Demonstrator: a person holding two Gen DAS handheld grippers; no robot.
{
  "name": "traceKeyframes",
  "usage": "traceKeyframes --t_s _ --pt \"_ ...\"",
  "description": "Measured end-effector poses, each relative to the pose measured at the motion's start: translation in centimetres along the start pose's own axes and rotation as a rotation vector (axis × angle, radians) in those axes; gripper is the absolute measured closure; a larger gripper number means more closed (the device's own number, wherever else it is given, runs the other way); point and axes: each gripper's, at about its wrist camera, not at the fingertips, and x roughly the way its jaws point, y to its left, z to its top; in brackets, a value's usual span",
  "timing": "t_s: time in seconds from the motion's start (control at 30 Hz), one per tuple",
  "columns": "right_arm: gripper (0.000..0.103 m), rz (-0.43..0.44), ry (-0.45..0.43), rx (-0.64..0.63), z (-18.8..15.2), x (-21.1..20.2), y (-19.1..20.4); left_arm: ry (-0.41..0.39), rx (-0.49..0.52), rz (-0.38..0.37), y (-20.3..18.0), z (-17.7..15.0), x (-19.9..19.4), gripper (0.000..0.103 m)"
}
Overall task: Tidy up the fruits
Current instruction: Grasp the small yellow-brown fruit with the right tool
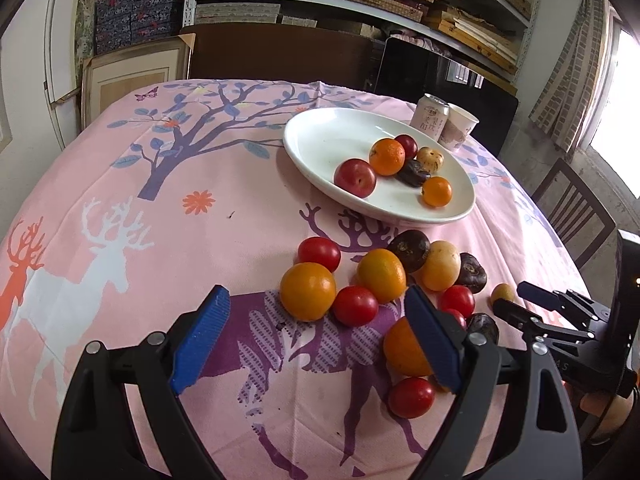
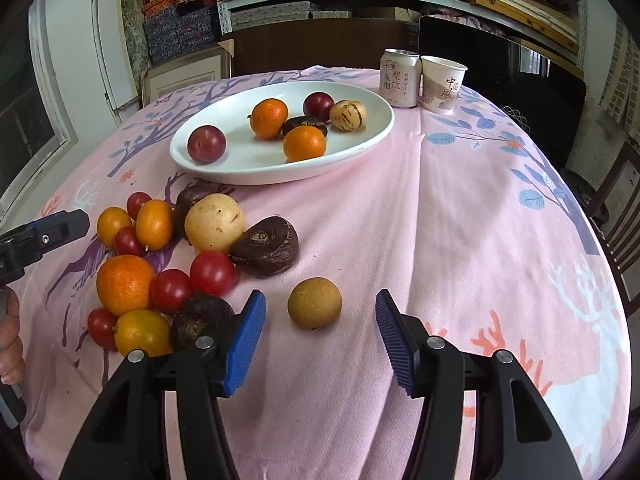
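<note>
1. Left gripper [image 1: 316, 334]: jaws wide apart, nothing held, blue pads clear of any fruit.
2. Just ahead of the left gripper, between its fingertips: an orange citrus [image 1: 307, 291] and a red tomato [image 1: 355, 305], touching each other, both on the pink tablecloth [image 1: 120, 184].
3. Another orange fruit [image 1: 404, 350] sits partly hidden behind the left gripper's right-hand pad; contact cannot be told.
4. Right gripper [image 2: 320, 344]: jaws partly open, nothing held.
5. Small tan round fruit [image 2: 315, 303] lies just ahead of the right gripper, between the two pads' line, apart from both.
6. Dark brown fruit [image 2: 200, 320] is just beside the right gripper's left-hand finger.
7. Loose pile of fruits [image 2: 168, 248] lies ahead-left of the right gripper.
8. White plate [image 2: 360, 140] is farther ahead, holding six fruits: two oranges, two red plums, one dark piece, one striped yellow one.
9. Can [image 2: 400, 78] and paper cup [image 2: 442, 84] stand beyond the plate, side by side.
</note>
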Motion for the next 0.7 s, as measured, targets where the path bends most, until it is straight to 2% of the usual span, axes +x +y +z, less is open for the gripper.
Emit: traceKeyframes --t_s 0.07,0.3,0.43,0.63,0.7 --pt "0.074 0.001 0.014 0.000 0.2 0.7 0.0 0.002 0.019 0.002 -0.4 -0.1 0.0 0.016" --pt "0.074 0.090 -0.024 0.107 -0.1 0.3 -2.0 0.008 0.097 0.007 -2.1 -1.2 -0.4 0.016" --pt "0.074 0.121 -0.046 0.107 -0.2 -0.2 -2.2 0.018 0.135 -0.001 -2.8 -2.5 -1.3 0.016" --pt "0.074 0.150 -0.054 0.094 -0.2 -0.5 -2.0 0.081 0.162 -0.042 -4.2 -4.4 -0.9 0.016" --pt "0.074 0.166 -0.049 0.099 -0.3 -0.5 -2.1 0.116 0.166 -0.027 -4.4 -4.9 0.0 0.022"
